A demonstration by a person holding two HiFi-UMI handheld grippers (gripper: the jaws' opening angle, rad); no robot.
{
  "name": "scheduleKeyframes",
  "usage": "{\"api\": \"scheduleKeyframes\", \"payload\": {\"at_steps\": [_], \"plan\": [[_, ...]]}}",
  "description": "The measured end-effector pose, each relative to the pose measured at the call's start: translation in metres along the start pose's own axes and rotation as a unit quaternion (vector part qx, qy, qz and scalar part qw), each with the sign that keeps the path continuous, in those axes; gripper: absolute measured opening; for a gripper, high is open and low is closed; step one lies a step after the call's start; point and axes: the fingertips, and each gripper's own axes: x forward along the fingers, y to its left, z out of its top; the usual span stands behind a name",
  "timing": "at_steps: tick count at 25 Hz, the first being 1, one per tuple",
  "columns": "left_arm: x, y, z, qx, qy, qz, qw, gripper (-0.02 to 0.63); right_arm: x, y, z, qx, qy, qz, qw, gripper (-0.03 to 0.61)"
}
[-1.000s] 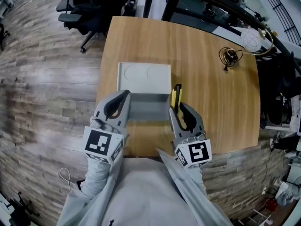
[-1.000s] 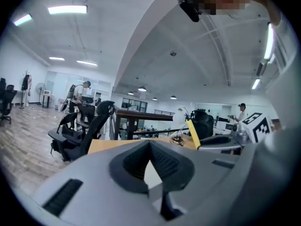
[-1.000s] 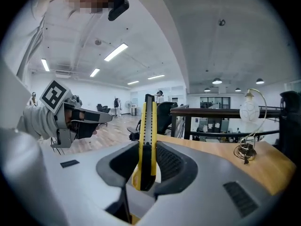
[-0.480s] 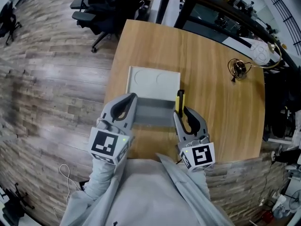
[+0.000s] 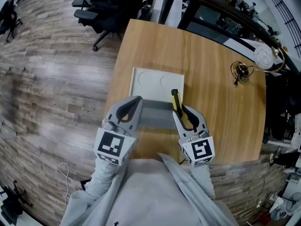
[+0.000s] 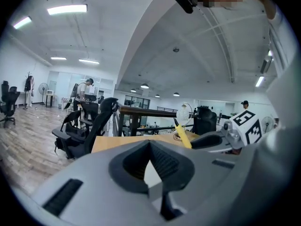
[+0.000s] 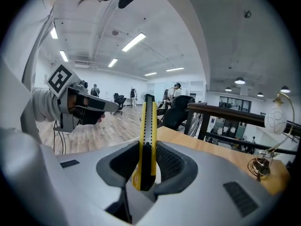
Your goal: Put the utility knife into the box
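In the head view a grey open box sits on the wooden table, its white lid lying flat behind it. My right gripper is shut on the yellow utility knife, which sticks up and forward over the box's right part. The right gripper view shows the knife clamped upright between the jaws of the right gripper. My left gripper hovers at the box's left side, shut with nothing in it. In the left gripper view, the left gripper has the knife to its right.
A small coil of wire lies at the table's back right, near a white lamp. Office chairs stand on the wood floor behind the table. The table's front edge is close to the person's body.
The right gripper has carried the knife leftward, from beside the box's right wall to over the box. The left gripper has stayed at the box's left side.
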Motion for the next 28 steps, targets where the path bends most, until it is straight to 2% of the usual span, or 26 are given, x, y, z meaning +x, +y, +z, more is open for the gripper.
{"api": "scheduleKeyframes", "payload": {"at_steps": [7,13,20,28], "plan": [[0.003,0.013,-0.015,-0.011,0.008,0.018,0.9997,0.020,0.022,0.009,-0.020,-0.046,0.039,0.036,0.998,0.124],[0.006,0.018,-0.025,-0.021,0.011,0.026,0.9994,0.018,0.038,0.024,-0.050,-0.101,0.086,0.083,0.988,0.124],[0.008,0.022,-0.034,-0.033,0.017,0.027,0.9990,0.018,0.057,0.045,-0.087,-0.168,0.141,0.132,0.967,0.124],[0.006,0.027,-0.041,-0.026,0.020,0.020,0.9993,0.019,0.075,0.064,-0.120,-0.223,0.194,0.183,0.938,0.124]]}}
